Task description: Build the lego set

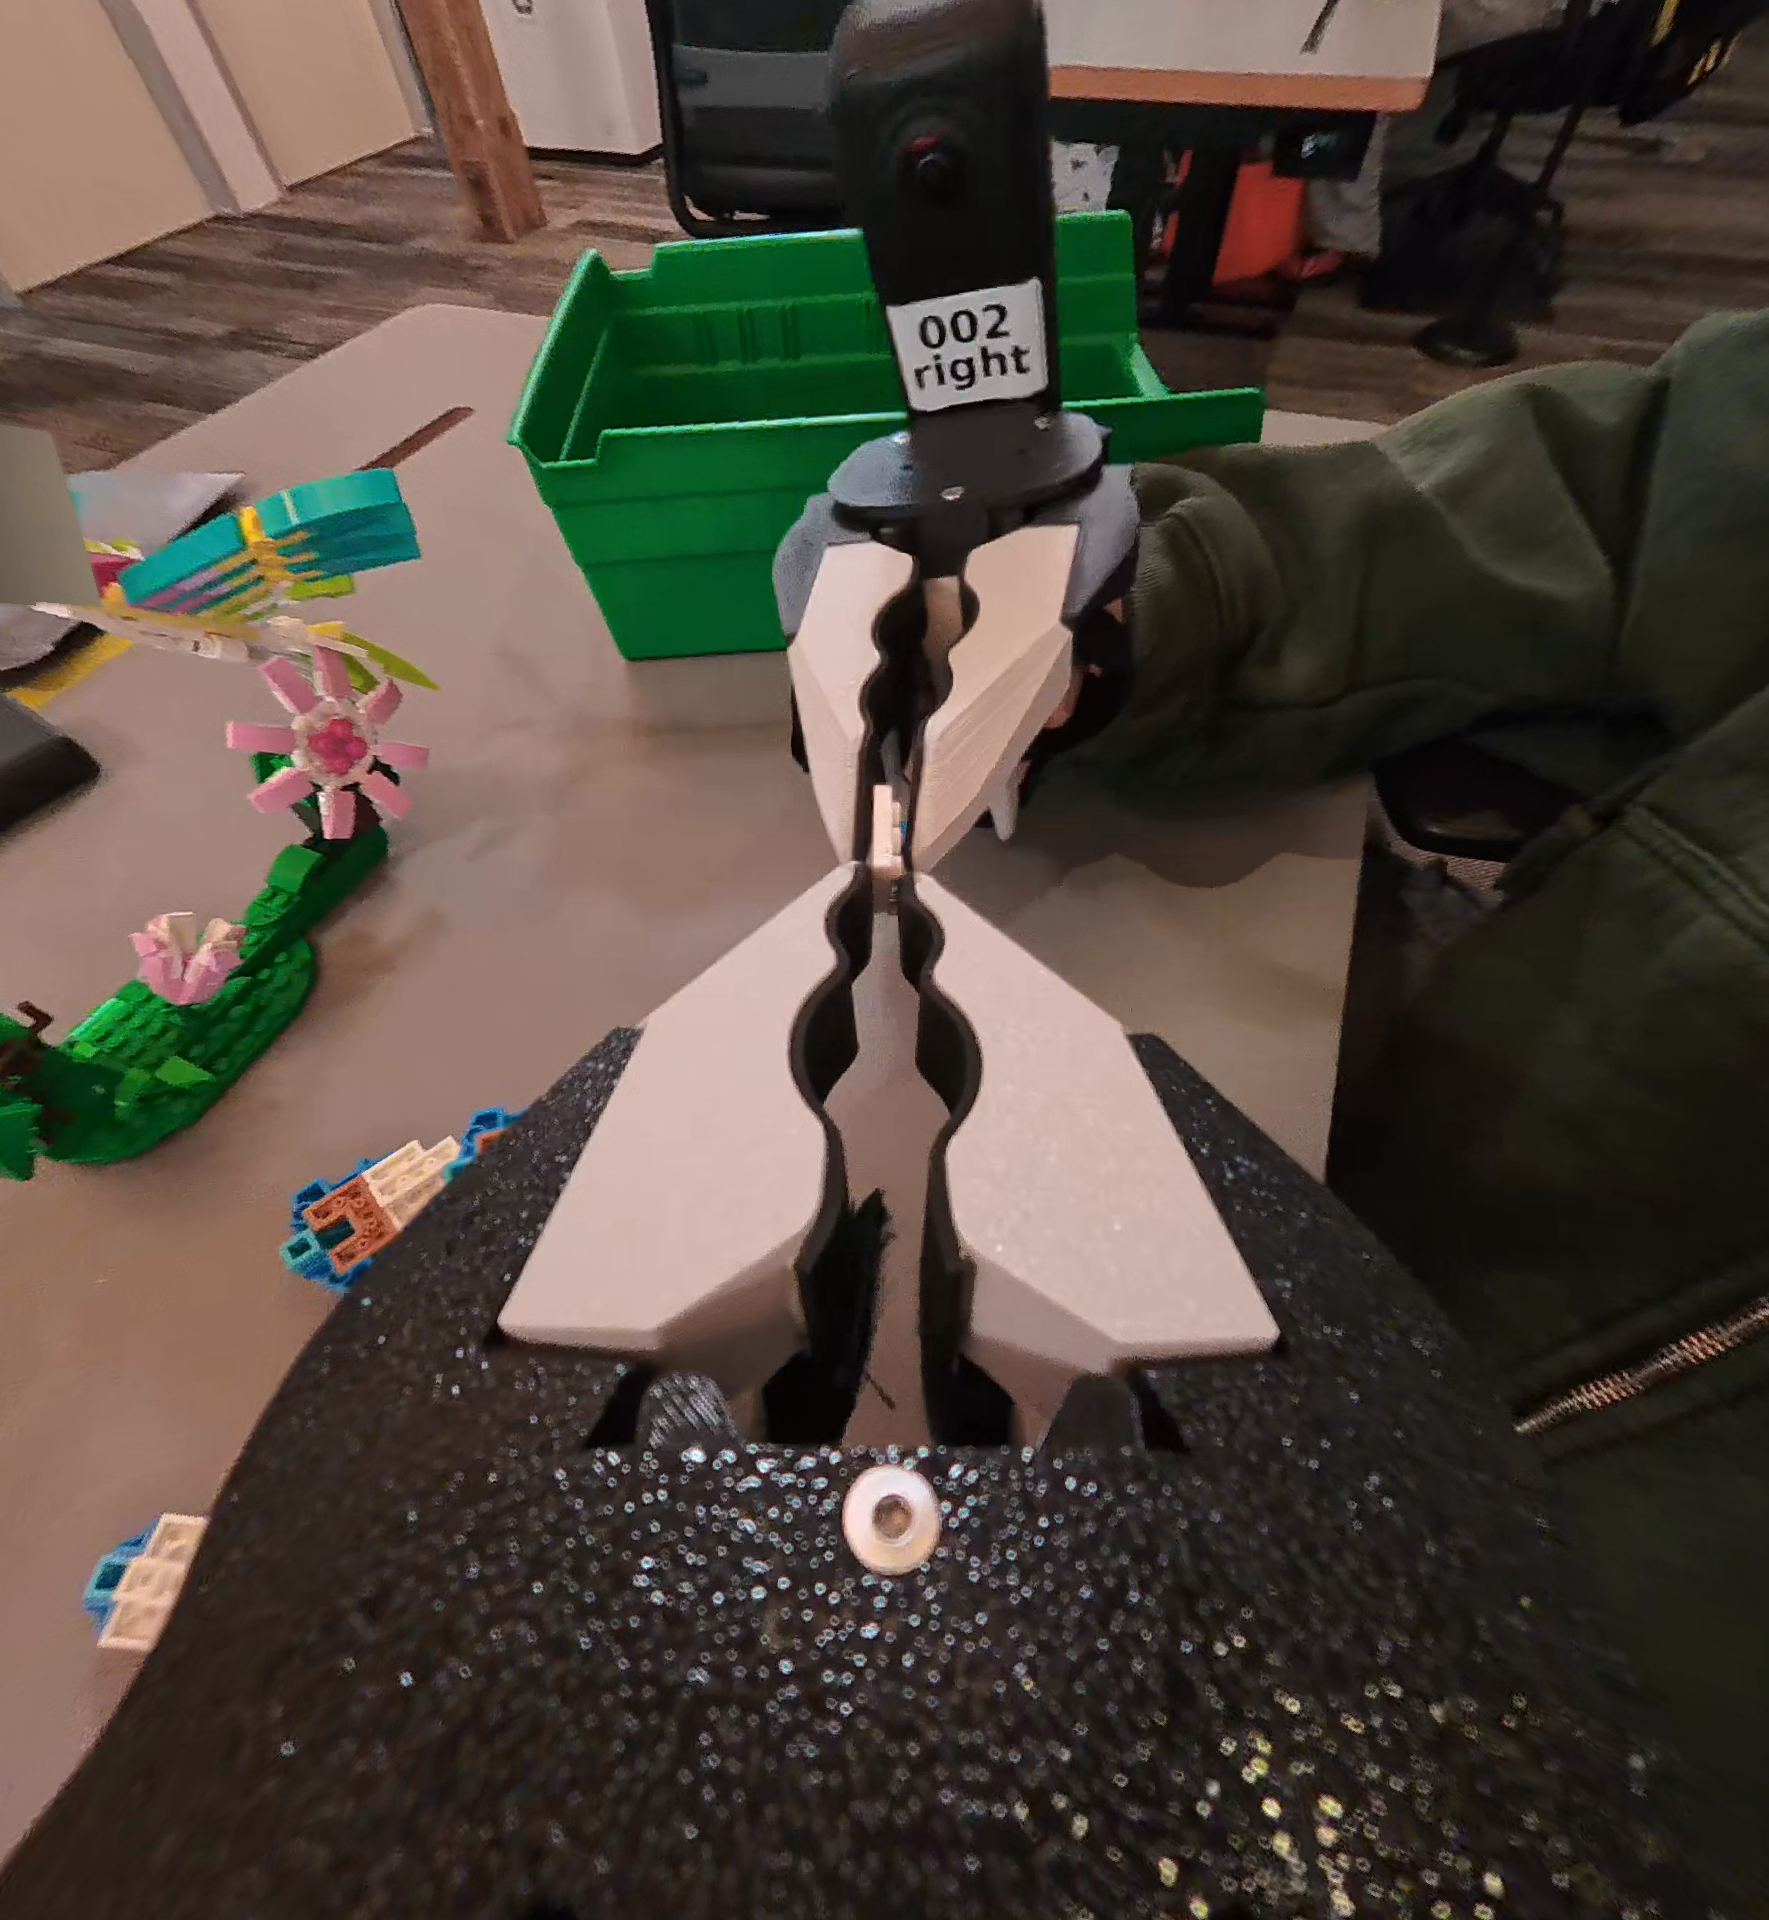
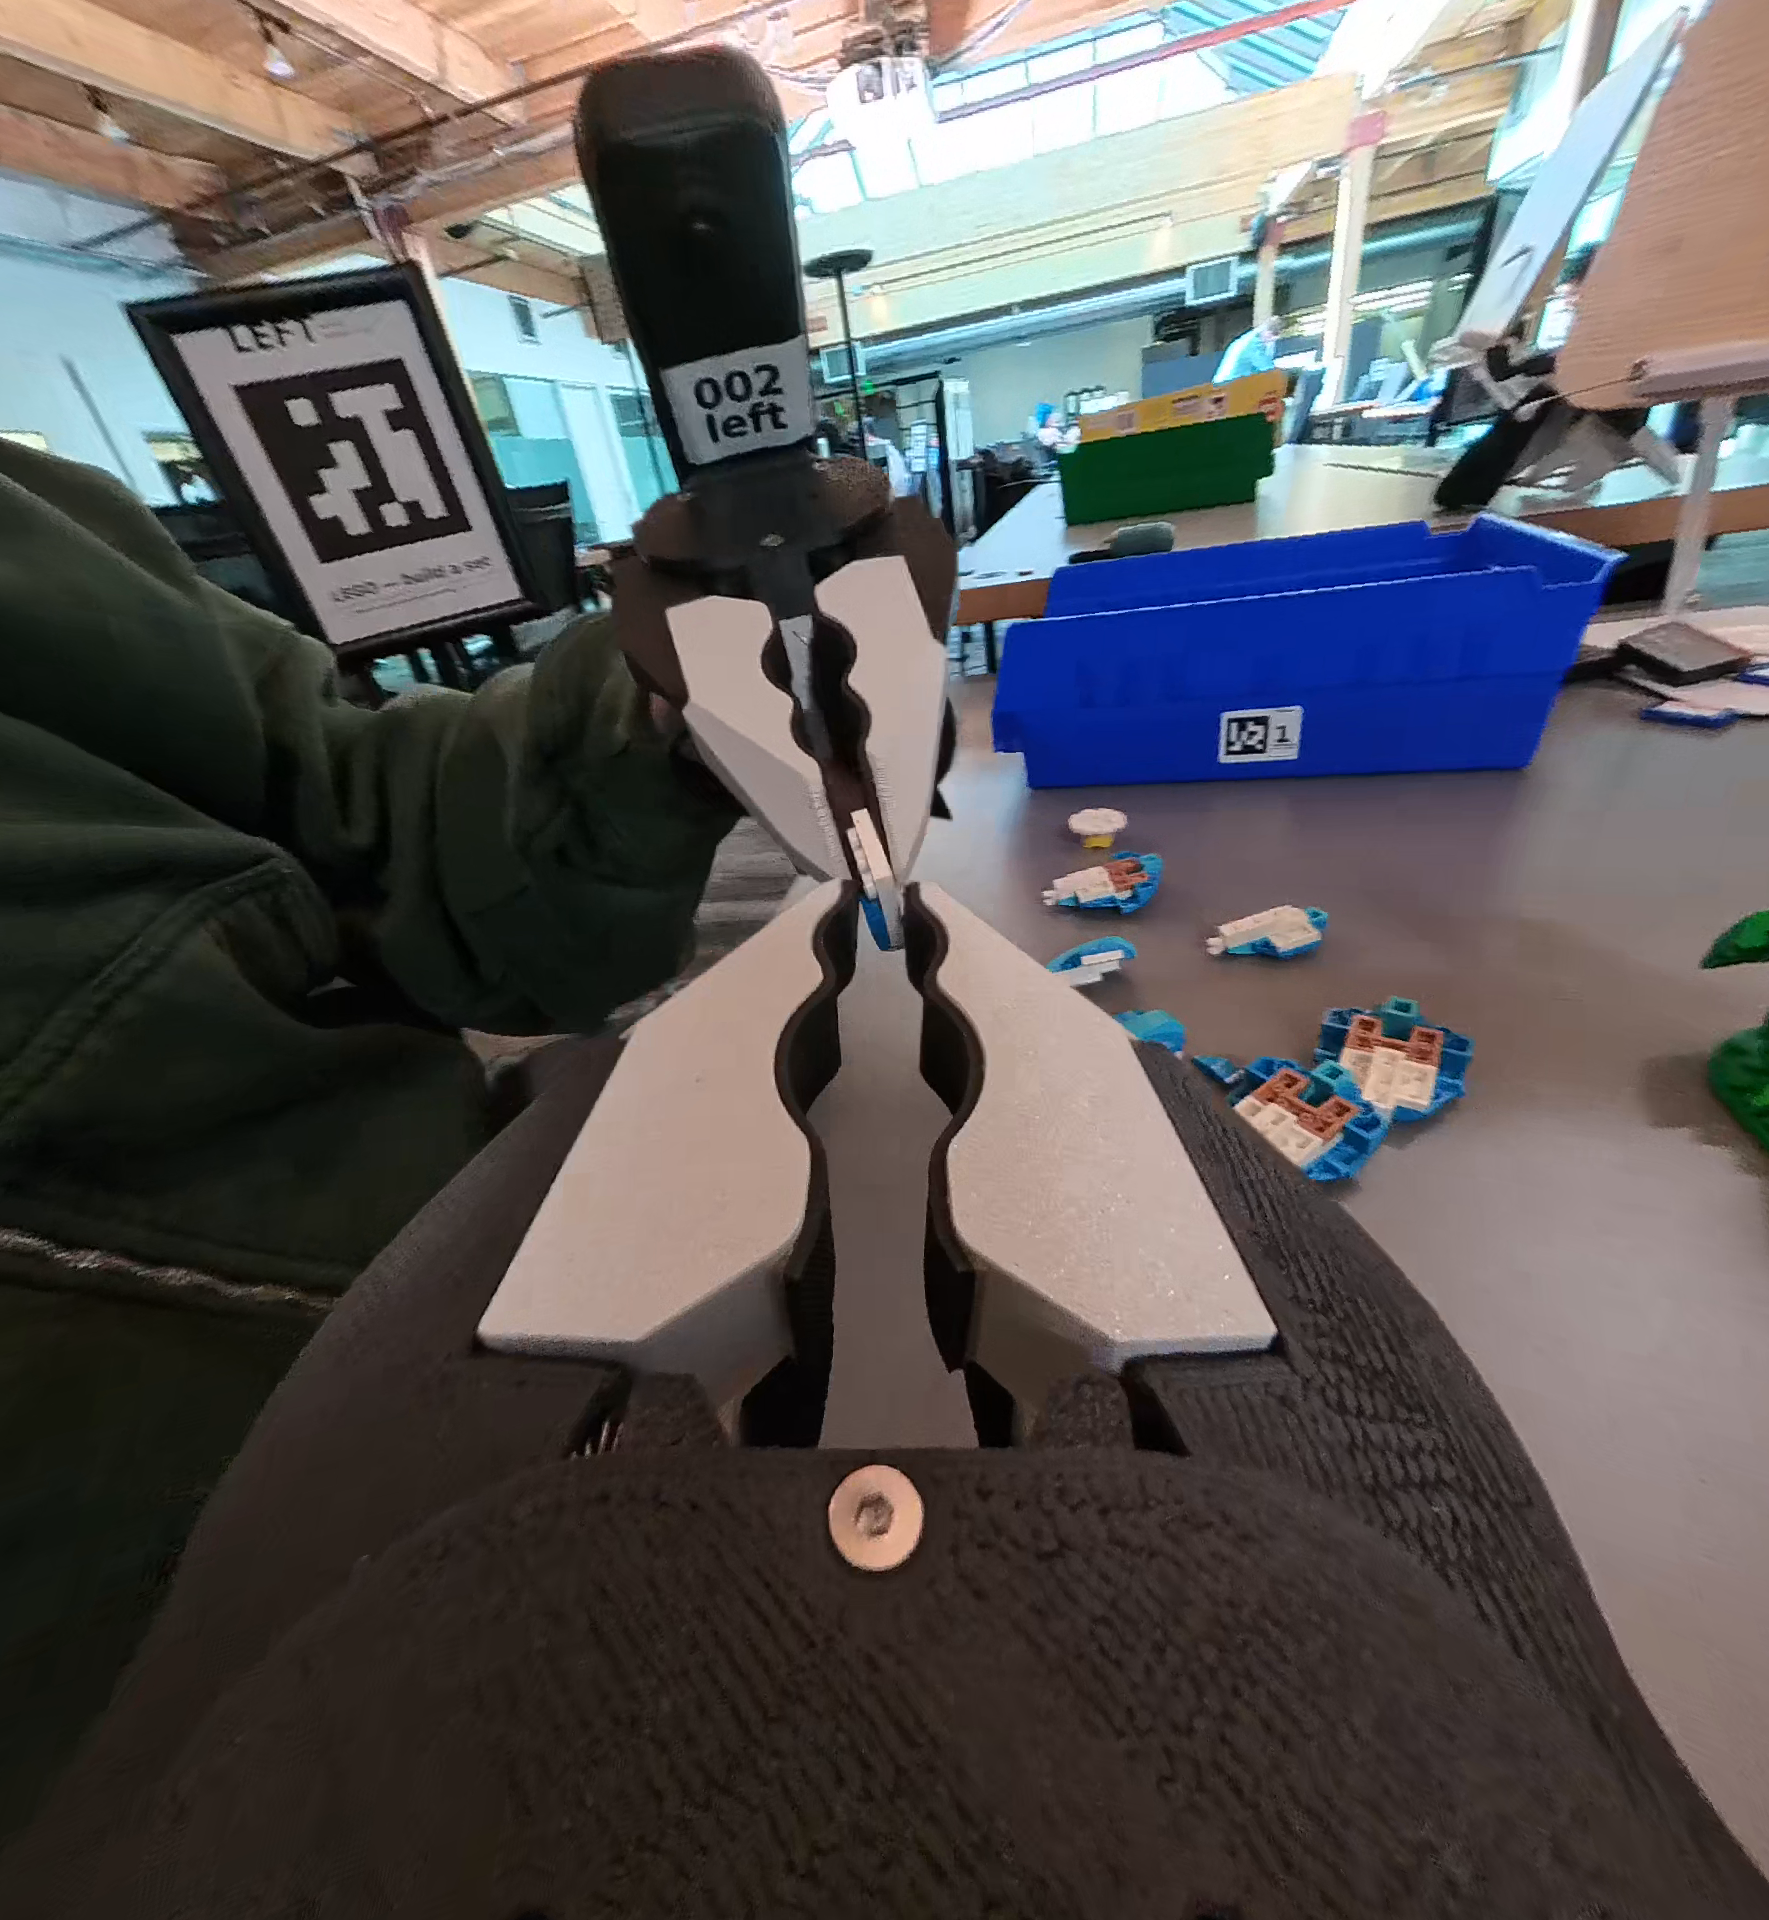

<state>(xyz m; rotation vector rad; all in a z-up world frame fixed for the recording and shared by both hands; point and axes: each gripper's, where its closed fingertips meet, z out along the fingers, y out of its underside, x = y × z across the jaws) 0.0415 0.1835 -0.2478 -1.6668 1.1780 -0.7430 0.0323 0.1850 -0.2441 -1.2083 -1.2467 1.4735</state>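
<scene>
The two grippers meet tip to tip above the grey table (image 2: 1482, 1039): the left gripper (image 1: 882, 883) and the right gripper (image 2: 875, 899), jaws nearly closed, pinch one small white-and-blue brick piece (image 2: 878, 883) between them. With so thin a hold it could twist loose and drop among the loose blue brick clusters (image 2: 1347, 1081). A framed marker board (image 2: 340, 457), the blue bin (image 2: 1295, 665) and both grippers carry printed labels.
</scene>
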